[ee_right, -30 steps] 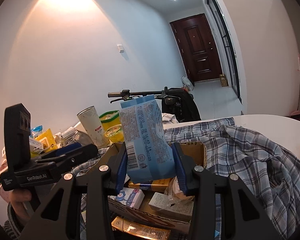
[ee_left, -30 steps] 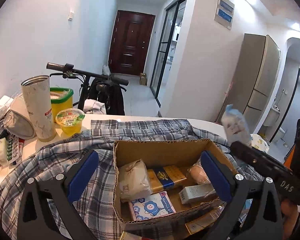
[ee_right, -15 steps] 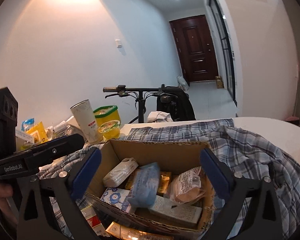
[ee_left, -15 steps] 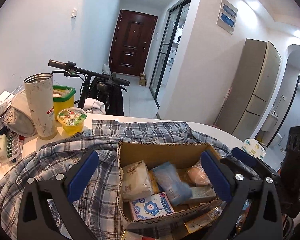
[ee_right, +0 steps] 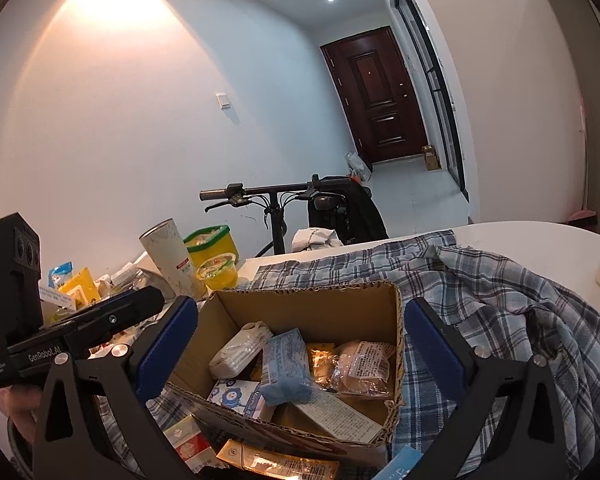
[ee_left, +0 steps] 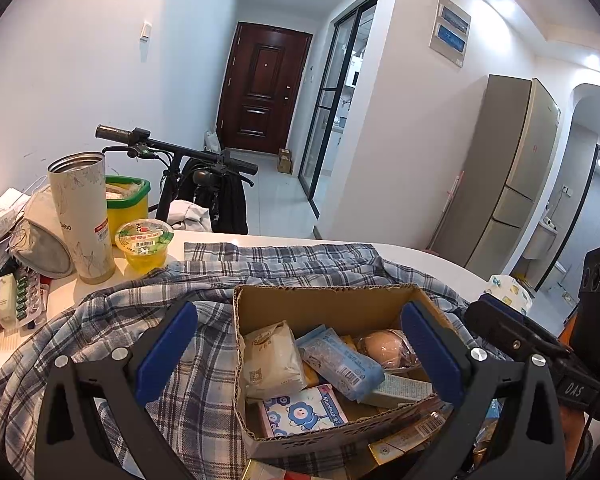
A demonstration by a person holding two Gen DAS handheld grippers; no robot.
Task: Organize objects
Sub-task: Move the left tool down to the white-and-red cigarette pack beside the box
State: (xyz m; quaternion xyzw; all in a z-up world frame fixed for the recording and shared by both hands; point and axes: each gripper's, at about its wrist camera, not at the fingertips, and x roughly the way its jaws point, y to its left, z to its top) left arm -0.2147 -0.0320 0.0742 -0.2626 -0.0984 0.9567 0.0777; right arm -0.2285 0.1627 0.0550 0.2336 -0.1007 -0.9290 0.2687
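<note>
Two sets of tongs here, left tongs (ee_left: 300, 354) and right tongs (ee_right: 300, 344), both spread wide with nothing clamped; the right ones are opening. One cardboard box (ee_right: 312, 306) sits on a plaid shirt (ee_left: 112, 320) spread over the white worktop (ee_right: 540, 236), hallway and dark door (ee_left: 262, 88) behind. In the box: one light-blue packet (ee_right: 284, 364) lying loose in the middle, a white pouch (ee_left: 272, 358), a cartoon tissue pack (ee_left: 304, 410), a wrapped bun (ee_left: 384, 346). One tall tumbler (ee_left: 82, 216) and one jelly cup (ee_left: 144, 244) stand beside the shirt.
</note>
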